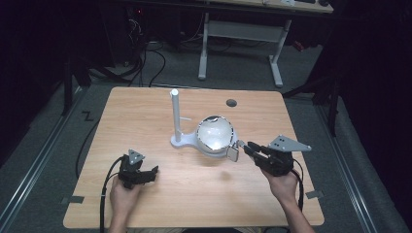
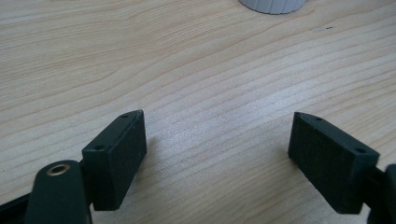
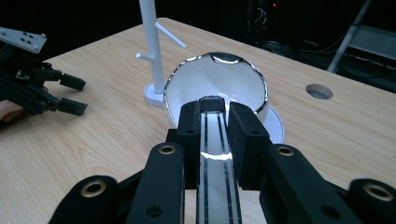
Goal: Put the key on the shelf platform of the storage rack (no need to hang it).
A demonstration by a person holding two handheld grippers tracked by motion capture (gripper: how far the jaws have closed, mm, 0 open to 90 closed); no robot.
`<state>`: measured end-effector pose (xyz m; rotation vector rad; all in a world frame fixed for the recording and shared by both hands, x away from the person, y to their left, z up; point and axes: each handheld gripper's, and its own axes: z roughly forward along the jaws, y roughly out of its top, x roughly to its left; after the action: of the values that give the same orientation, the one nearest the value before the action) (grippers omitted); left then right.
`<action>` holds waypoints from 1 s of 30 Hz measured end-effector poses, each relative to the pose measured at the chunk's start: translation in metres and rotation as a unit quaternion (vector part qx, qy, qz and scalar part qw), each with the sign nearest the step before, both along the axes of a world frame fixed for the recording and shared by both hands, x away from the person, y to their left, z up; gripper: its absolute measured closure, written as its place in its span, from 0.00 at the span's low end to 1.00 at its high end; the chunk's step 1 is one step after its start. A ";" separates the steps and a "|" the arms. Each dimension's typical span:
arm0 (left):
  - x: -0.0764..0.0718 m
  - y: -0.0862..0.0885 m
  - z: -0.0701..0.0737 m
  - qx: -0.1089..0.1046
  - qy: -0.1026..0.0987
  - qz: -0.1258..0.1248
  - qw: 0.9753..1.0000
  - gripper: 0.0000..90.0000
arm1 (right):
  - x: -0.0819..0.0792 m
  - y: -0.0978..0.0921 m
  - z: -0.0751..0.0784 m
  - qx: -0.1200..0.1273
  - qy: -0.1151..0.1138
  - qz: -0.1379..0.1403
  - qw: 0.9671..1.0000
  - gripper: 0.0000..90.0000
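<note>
While the right gripper (image 1: 248,148) is clamping the flat silver handle (image 3: 215,158) between its jaws, the attached ladle bowl (image 1: 215,132) is resting beside the white stand (image 1: 176,121) near the middle of the wooden table (image 1: 145,111). In the right gripper view, the handle is running up between the closed jaws to the ladle bowl, whose white interior is showing nothing but reflected glare; no contents can be made out. The stand's upright post is carrying short side pegs (image 3: 170,36), and its round base (image 1: 182,141) is sitting just beside the bowl, partly tucked under it. The left gripper (image 1: 154,171) is idling low over the table at the person's near left, well apart from the ladle, its jaws spread wide with only bare wood between them. The step in hand appears to be the lifting of the gripped ladle toward the stand. The next move is likely calling for raising the handle clear of the table and bringing its end to a peg without knocking the light stand, which the free left gripper could steady
</note>
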<state>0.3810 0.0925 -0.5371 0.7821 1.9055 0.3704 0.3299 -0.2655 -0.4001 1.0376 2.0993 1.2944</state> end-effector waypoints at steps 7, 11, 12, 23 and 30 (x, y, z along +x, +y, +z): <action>0.000 0.000 0.000 -0.001 0.000 0.000 1.000 0.22 | 0.012 0.009 0.008 0.013 0.002 0.014 1.000 0.84; 0.000 0.000 0.000 0.000 0.000 0.000 1.000 0.22 | 0.018 0.012 0.010 0.019 0.004 0.016 1.000 0.84; 0.000 0.000 0.000 0.000 0.000 0.000 1.000 0.22 | 0.020 0.012 0.011 0.023 0.004 0.017 1.000 0.84; 0.000 0.000 0.000 0.000 0.000 0.000 1.000 0.22 | 0.040 0.014 0.019 0.027 0.006 0.008 1.000 0.84; 0.000 0.000 0.000 0.000 0.000 0.000 1.000 0.22 | 0.055 0.019 0.019 0.023 0.011 0.008 1.000 0.84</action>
<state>0.3810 0.0925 -0.5371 0.7819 1.9056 0.3701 0.3847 -0.2460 -0.3814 1.0594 2.1072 1.3503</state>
